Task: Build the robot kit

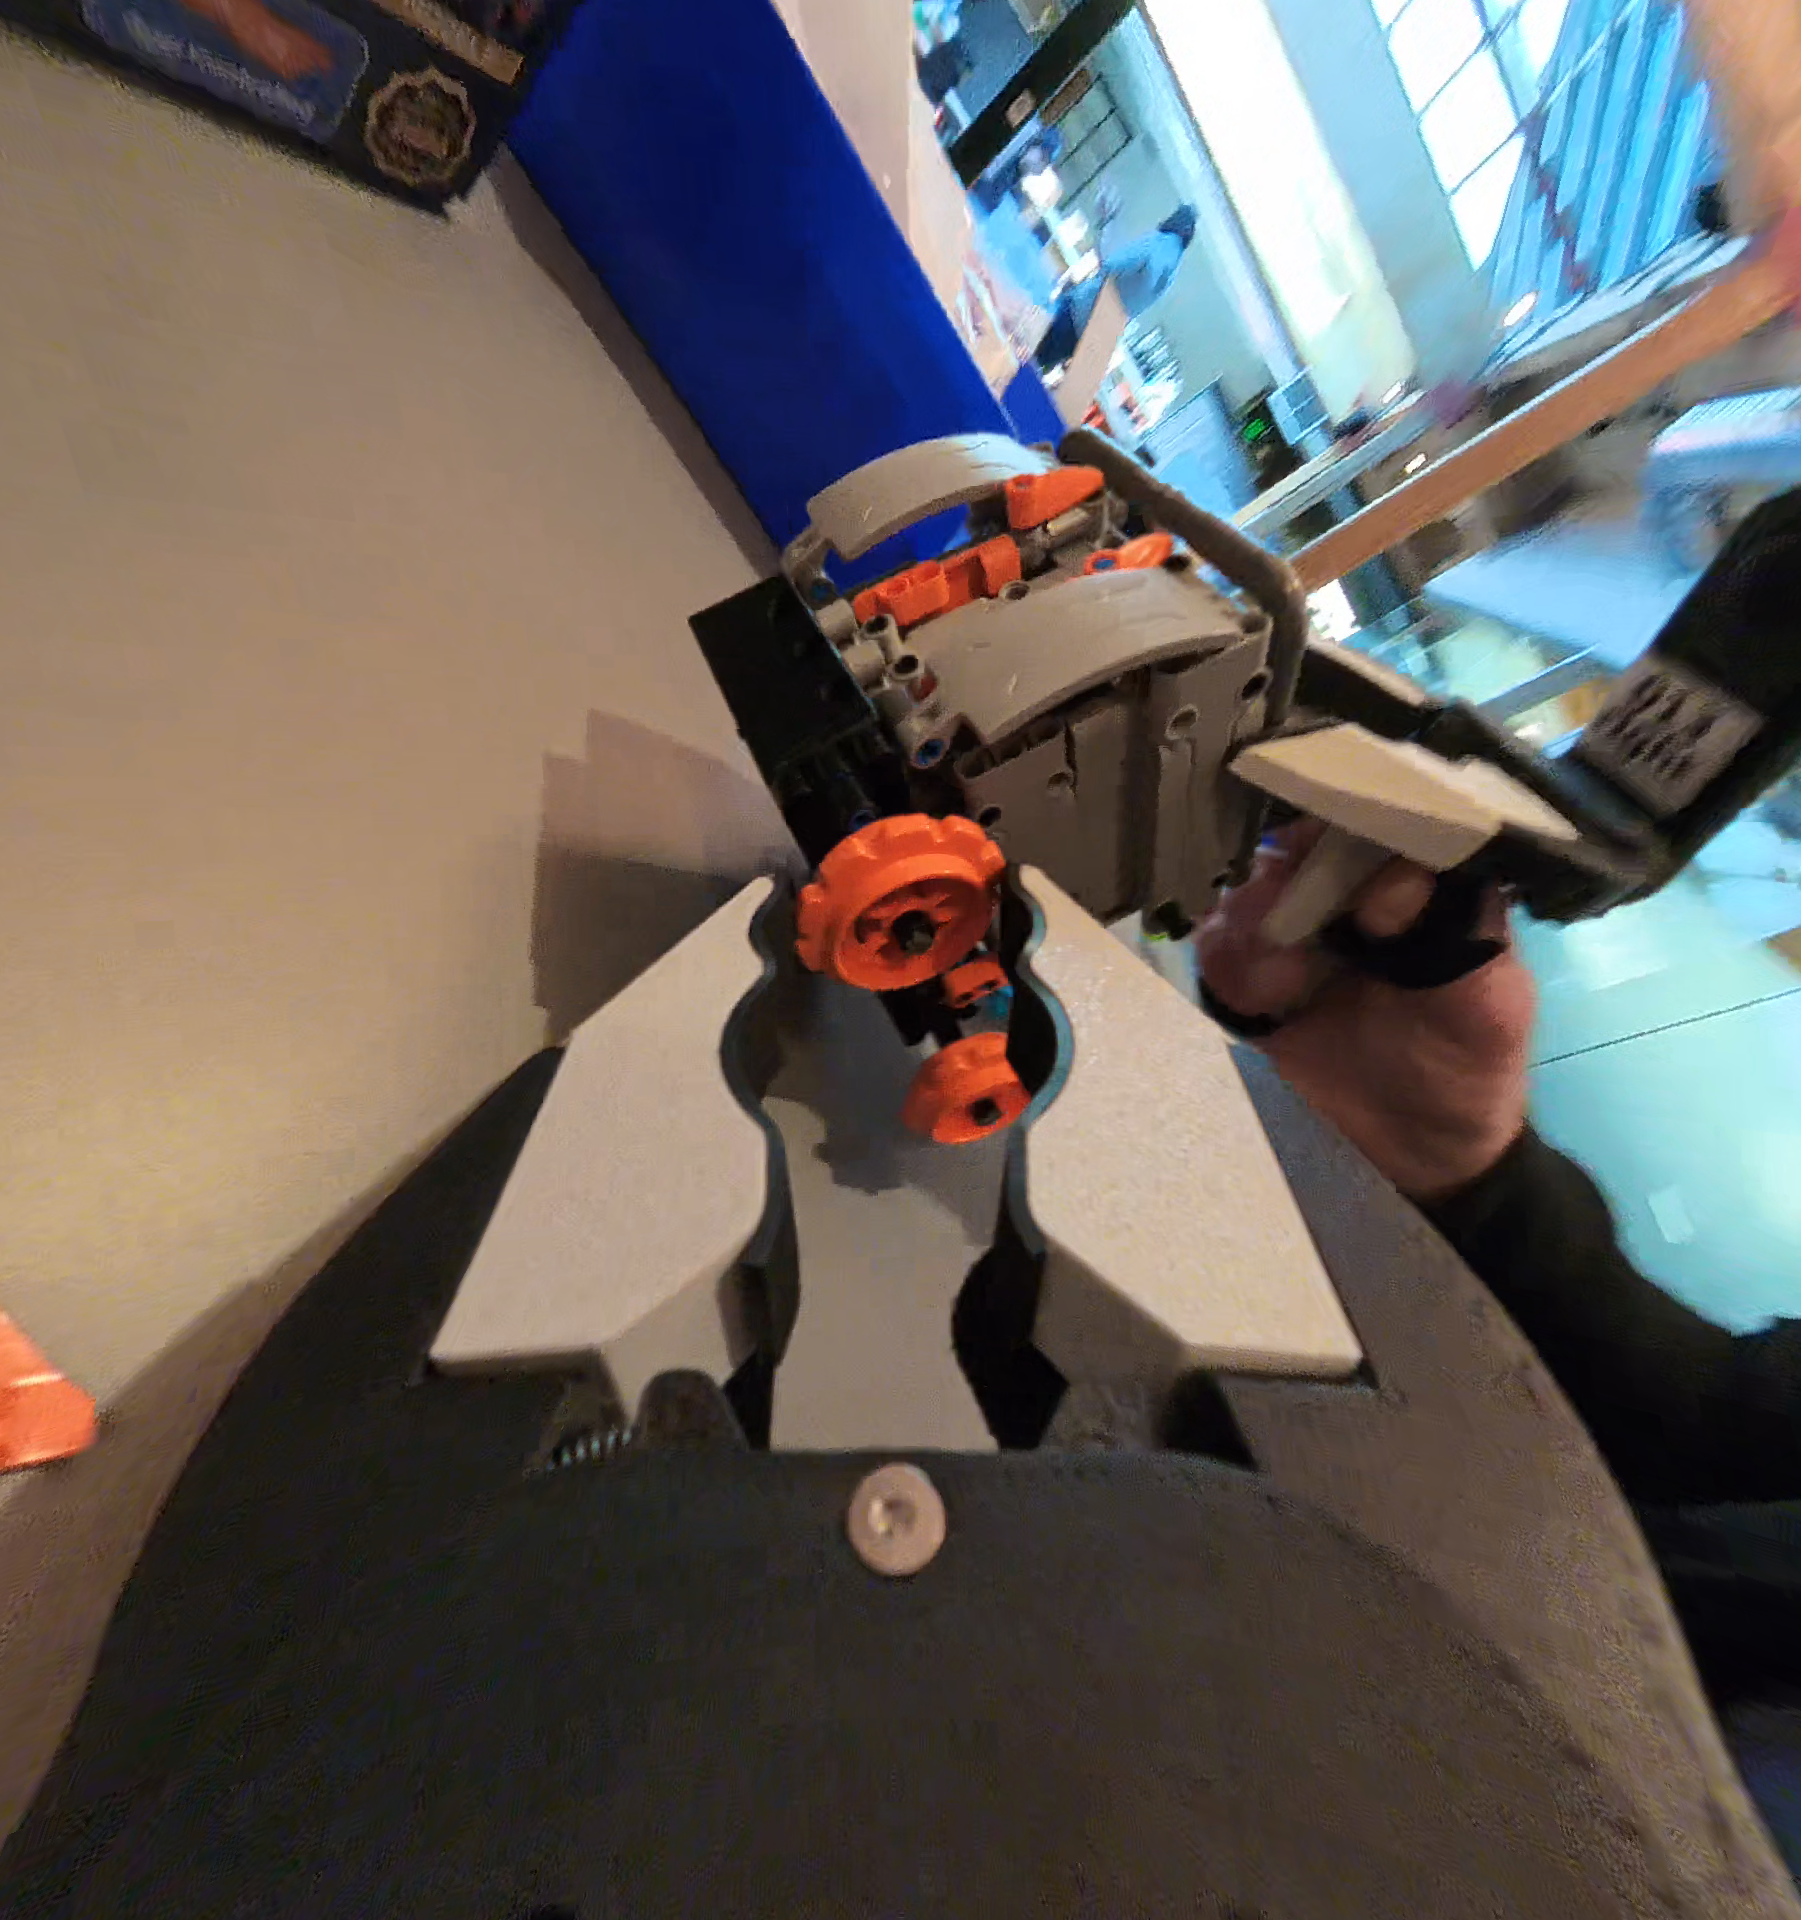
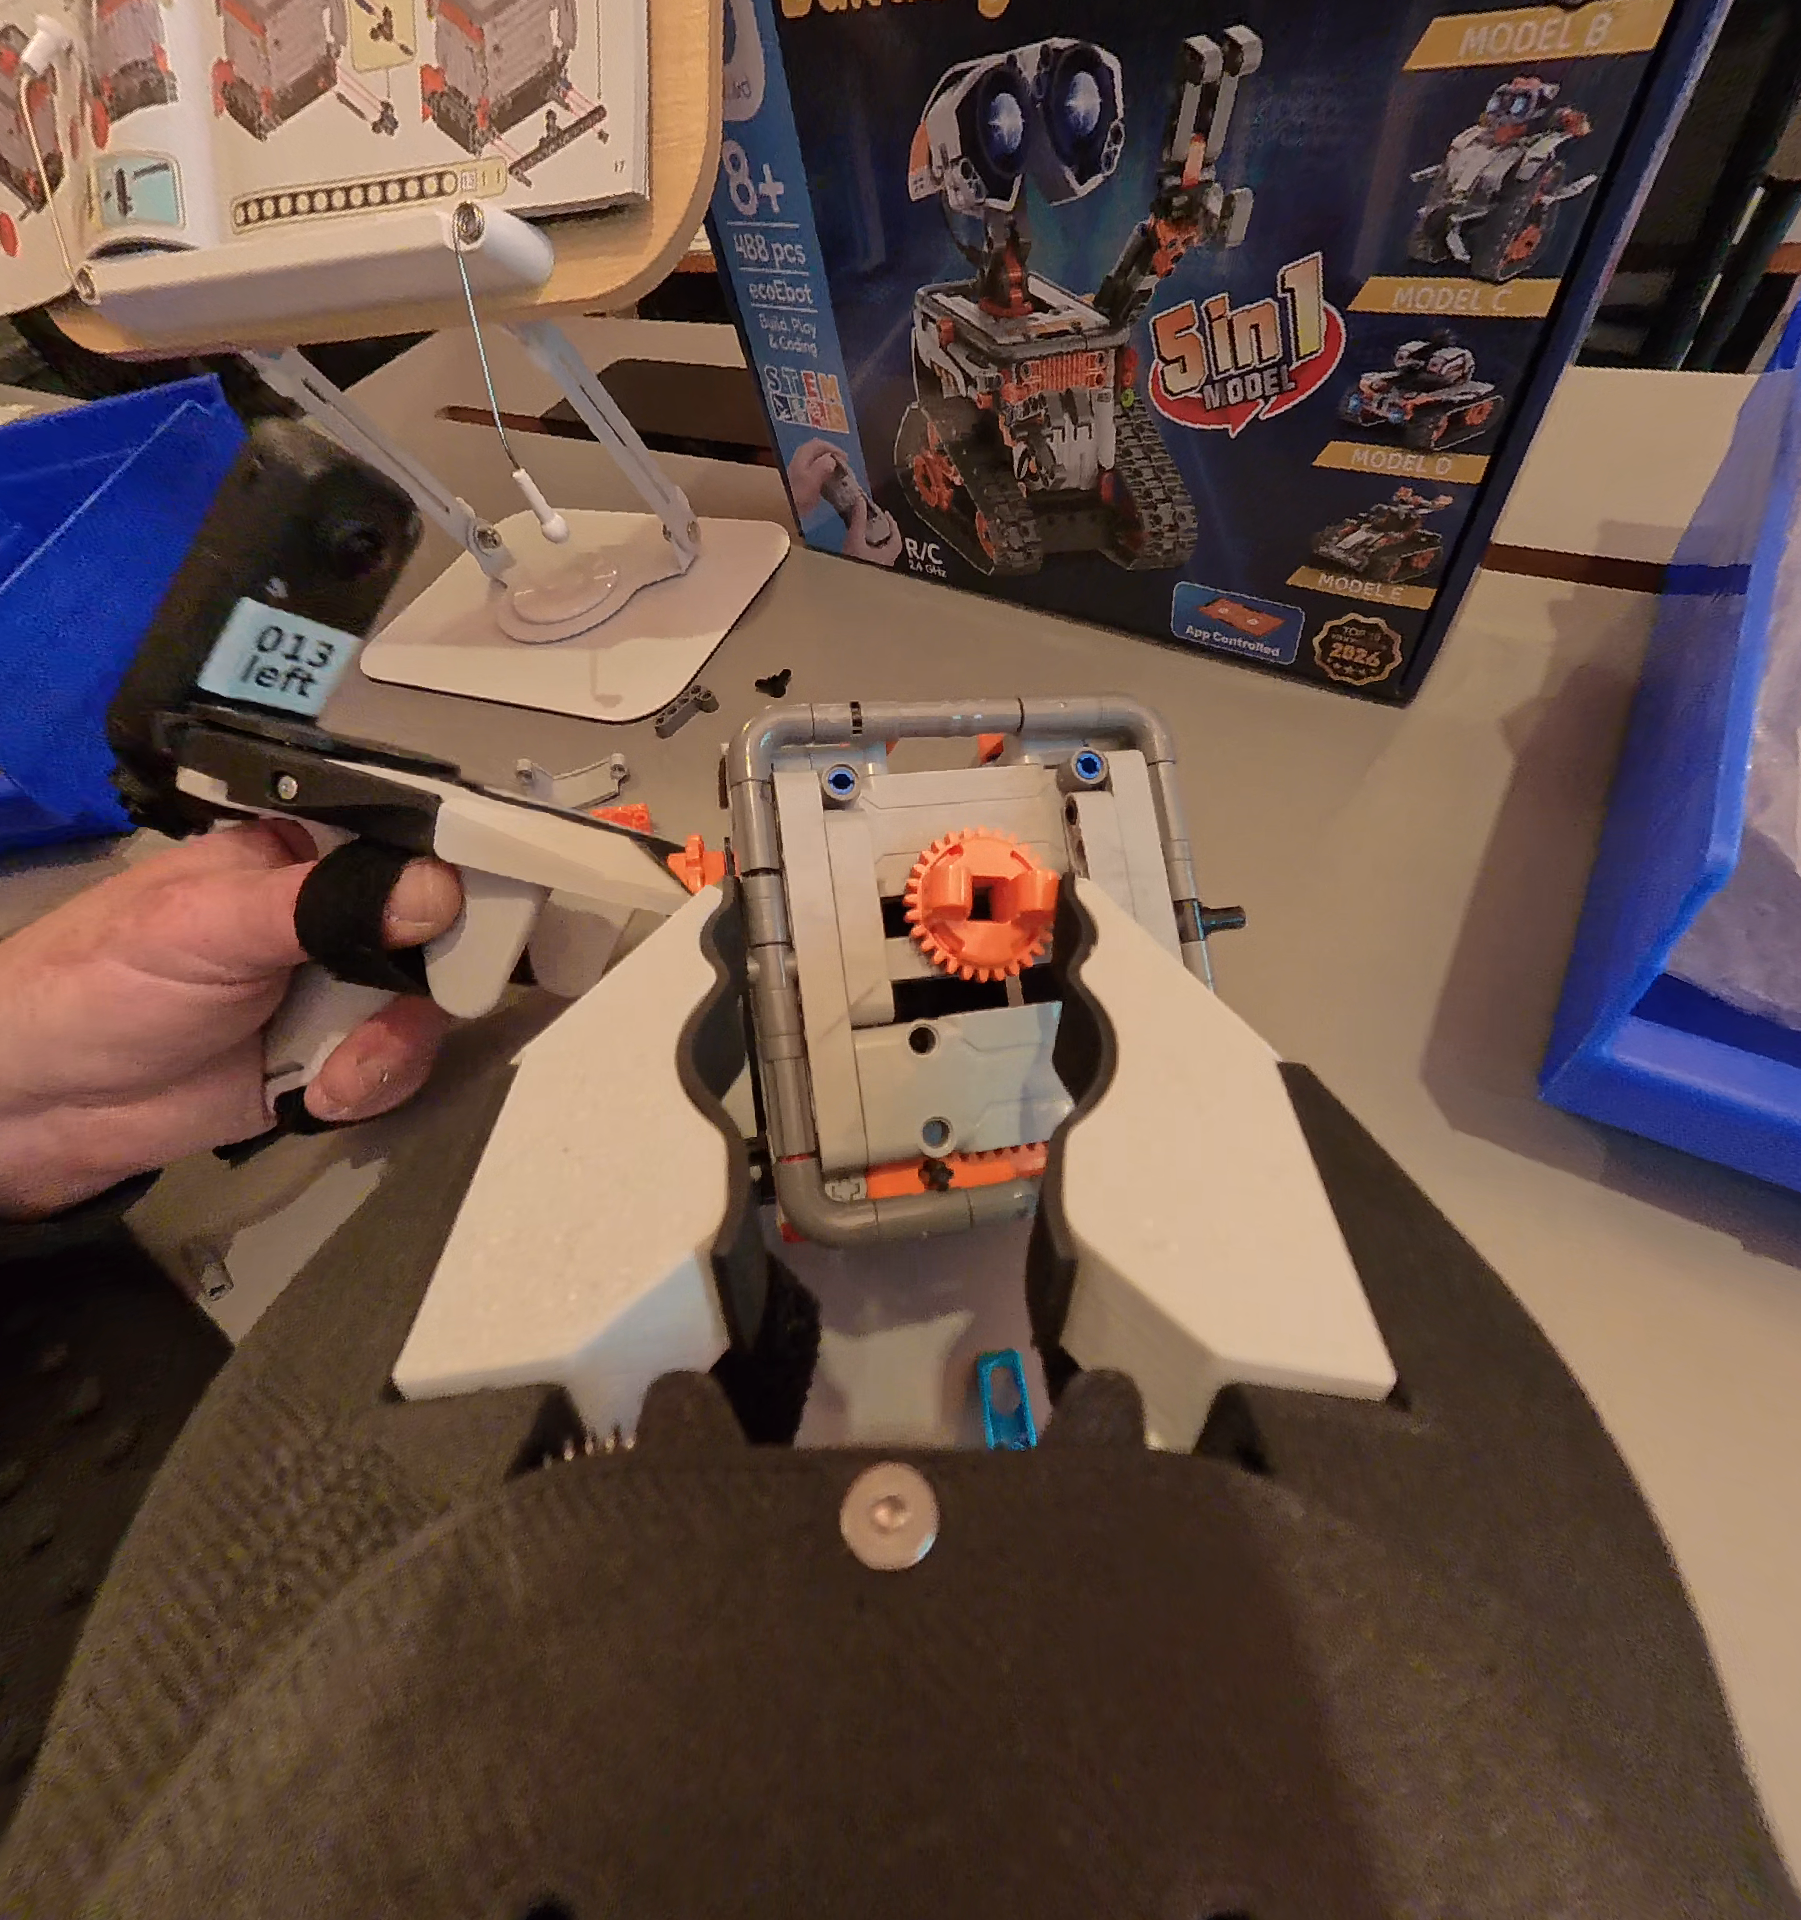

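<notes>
1. Brick robot body (image 2: 937, 997): I see it sitting on the grey worktop (image 2: 1395, 935), right in front of me. It is a grey block with a pipe frame around it, blue pins and an orange gear (image 2: 979, 904) on top.
2. My right hand-held gripper (image 2: 896, 894) has one finger on each side of the body. I cannot tell if it squeezes.
3. My left hand-held gripper (image 1: 901, 894) has its fingers apart around a big orange wheel (image 1: 901, 899) on the body's side. I cannot tell if they pinch it.
4. A dark toy box (image 2: 1135, 312) behind has robot pictures and printed words. A pale sticker (image 2: 278, 657) with writing sits on the left tool.
5. A picture booklet on a stand (image 2: 356, 135) is cut off at the top. A blue bin (image 2: 1706, 935) is cut off too.
6. The room in the left wrist view is blurry.
</notes>
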Motion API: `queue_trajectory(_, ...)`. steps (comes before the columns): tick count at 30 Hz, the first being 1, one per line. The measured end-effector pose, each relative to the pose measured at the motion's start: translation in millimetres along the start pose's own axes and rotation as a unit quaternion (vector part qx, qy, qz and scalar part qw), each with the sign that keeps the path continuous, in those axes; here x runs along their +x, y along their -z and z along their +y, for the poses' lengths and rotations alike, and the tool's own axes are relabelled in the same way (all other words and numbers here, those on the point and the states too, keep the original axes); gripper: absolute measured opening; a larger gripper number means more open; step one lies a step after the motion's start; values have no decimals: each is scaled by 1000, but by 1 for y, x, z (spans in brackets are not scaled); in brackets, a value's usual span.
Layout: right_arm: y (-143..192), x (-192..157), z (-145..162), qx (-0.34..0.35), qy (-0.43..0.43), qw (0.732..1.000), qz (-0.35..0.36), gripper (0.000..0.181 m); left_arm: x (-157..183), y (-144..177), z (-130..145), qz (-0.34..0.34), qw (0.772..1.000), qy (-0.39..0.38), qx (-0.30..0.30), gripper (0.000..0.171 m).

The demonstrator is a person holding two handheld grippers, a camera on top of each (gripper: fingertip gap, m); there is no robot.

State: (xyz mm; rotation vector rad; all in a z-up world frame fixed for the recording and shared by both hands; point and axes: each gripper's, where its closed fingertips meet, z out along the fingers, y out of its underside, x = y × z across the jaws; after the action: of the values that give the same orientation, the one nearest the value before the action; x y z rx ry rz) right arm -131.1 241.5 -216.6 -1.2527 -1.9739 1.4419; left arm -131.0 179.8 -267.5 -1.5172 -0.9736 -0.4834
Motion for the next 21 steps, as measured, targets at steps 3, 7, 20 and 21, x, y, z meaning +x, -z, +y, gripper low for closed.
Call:
queue_trajectory(3,3,3,0,7,-12,1000,-2,57,4,-1,4,60,993,98,0,34)
queue_trajectory(7,6,2,2,15,-18,1000,-14,56,8,-1,10,87,989,119,-23,33)
queue_trajectory(20,21,20,4,44,-146,983,-107,56,36,-4,4,-87,955,-276,-70,31)
queue_trajectory(21,21,22,4,42,-153,981,-114,54,38,-4,5,-98,940,-316,-83,30)
